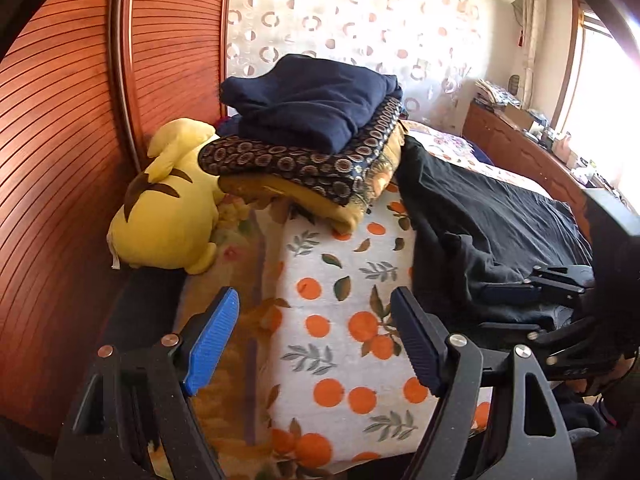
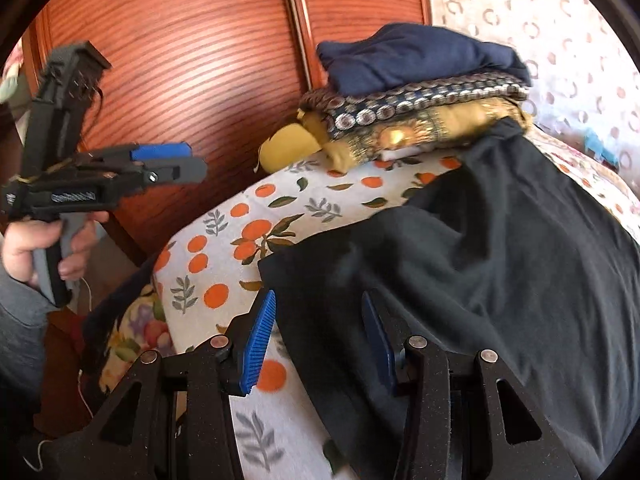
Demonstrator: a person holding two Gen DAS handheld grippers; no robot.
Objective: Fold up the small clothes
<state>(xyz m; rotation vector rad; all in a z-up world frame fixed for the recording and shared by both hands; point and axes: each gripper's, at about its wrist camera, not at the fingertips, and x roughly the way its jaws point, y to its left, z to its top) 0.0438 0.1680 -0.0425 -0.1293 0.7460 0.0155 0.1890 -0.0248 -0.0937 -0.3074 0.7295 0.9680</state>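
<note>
black garment (image 2: 500, 248): lying on the orange-print blanket (image 1: 332, 308), soft matte knit, rumpled; in the right wrist view it is filling 1 to 5 o'clock, near edge draping toward the camera.
right gripper (image 2: 316, 340): jaws standing partly apart, garment edge sitting between the ribbed blue pads (image 2: 258, 340); cannot tell if they are pinching it.
right gripper, other view (image 1: 516, 300): showing at 4 o'clock in the left wrist view, fingers lying against the garment's near fold, grip not readable there either.
left gripper (image 1: 316, 340): jaws standing wide, nothing between them, hovering over bare blanket at 6 o'clock.
left gripper, other view (image 2: 160, 164): showing side-on at 9 o'clock in the right wrist view, a hand (image 2: 40, 248) wrapping its grey handle, grey sleeve below.
folded stack (image 1: 316, 136): sitting past the garment at 12 o'clock; navy knit on top, dark ring-print fabric under it, mustard layer at the bottom.
yellow plush (image 1: 168, 208): fuzzy, rounded, brown markings; whole body showing only in the left wrist view at 9 o'clock, just a sliver in the right.
wardrobe doors (image 1: 72, 120): ribbed reddish wood, curving behind.
curtain (image 1: 360, 20): sheer, ring pattern, backlit.
window side: cluttered wooden cabinet (image 1: 520, 148) at 2 o'clock, left wrist view only.
</note>
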